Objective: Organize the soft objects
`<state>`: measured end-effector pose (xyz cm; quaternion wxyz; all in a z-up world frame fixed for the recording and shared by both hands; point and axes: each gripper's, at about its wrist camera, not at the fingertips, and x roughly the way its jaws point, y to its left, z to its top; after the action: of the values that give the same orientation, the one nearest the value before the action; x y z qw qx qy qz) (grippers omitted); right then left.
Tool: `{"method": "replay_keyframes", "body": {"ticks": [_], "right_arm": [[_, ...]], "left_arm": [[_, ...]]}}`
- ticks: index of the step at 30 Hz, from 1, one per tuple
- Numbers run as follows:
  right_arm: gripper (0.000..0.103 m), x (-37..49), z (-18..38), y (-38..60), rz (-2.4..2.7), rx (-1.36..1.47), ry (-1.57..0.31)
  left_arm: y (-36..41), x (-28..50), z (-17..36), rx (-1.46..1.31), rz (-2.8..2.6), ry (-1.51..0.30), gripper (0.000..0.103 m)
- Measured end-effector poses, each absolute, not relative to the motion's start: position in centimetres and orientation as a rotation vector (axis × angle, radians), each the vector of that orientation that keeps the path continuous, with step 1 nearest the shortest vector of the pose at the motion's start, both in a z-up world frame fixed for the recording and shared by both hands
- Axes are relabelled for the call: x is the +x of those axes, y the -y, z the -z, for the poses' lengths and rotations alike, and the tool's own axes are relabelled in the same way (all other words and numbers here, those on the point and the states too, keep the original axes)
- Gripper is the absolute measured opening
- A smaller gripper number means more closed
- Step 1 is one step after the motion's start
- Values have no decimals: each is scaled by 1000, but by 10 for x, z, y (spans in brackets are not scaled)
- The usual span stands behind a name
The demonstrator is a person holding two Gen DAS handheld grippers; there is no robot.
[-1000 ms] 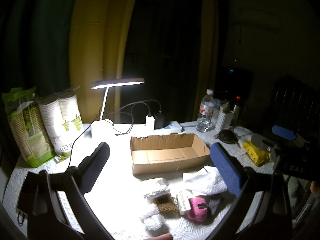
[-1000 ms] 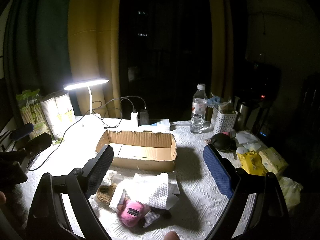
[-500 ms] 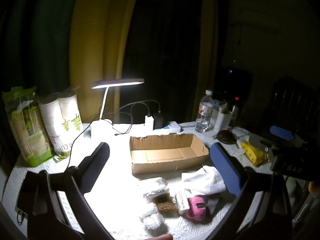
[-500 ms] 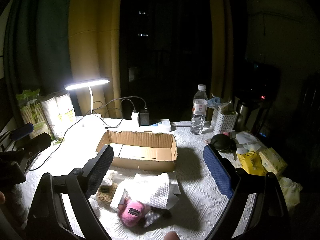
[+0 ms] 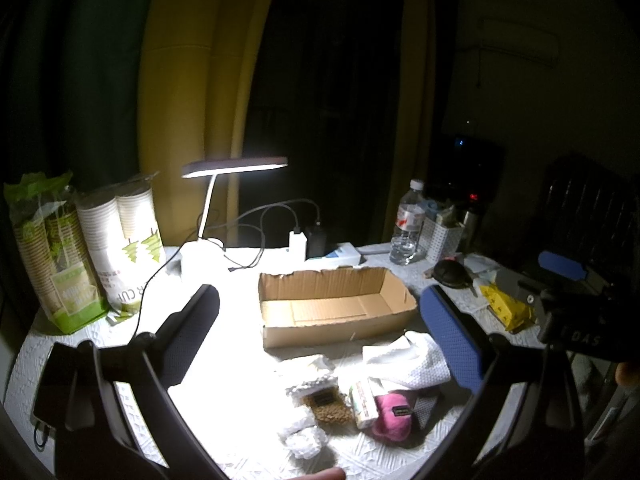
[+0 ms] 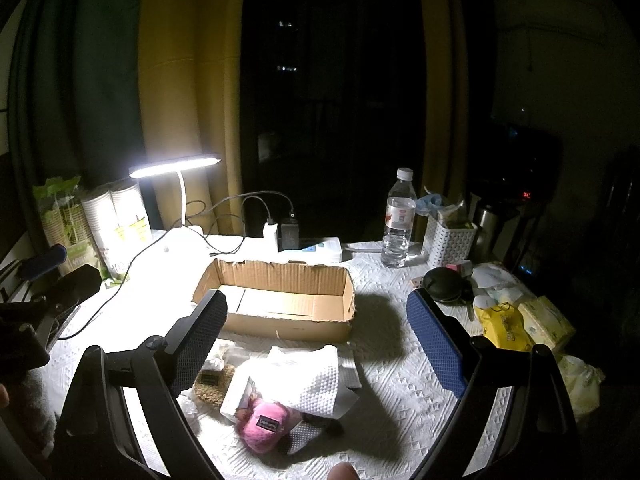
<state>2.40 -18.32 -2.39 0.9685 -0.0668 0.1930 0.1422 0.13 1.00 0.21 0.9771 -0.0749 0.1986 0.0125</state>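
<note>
Lamplit white tablecloth (image 6: 400,392) carries an empty cardboard box (image 6: 280,300), its long axis running left to right, with the soft pile on the near side. Both the left gripper (image 5: 320,344) and right gripper (image 6: 316,344) hover spread wide, holding nothing. The pink plush (image 6: 264,426) lies low between the right gripper's fingers, seemingly nearer to it.

Both wrist views face forward, sharing cardboard box (image 5: 334,306) (image 6: 280,300)
</note>
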Motion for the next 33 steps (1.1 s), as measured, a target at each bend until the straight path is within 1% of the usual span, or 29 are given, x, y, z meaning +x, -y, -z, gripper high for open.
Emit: {"method": "replay_keyframes", "body": {"ticks": [24, 33], "right_arm": [[93, 31, 29, 182, -288, -138, -400], [93, 57, 55, 193, -254, -142, -464]], "left_arm": [[-8, -2, -2, -151, -27, -403, 102], [-15, 17, 24, -161, -43, -494, 101]]}}
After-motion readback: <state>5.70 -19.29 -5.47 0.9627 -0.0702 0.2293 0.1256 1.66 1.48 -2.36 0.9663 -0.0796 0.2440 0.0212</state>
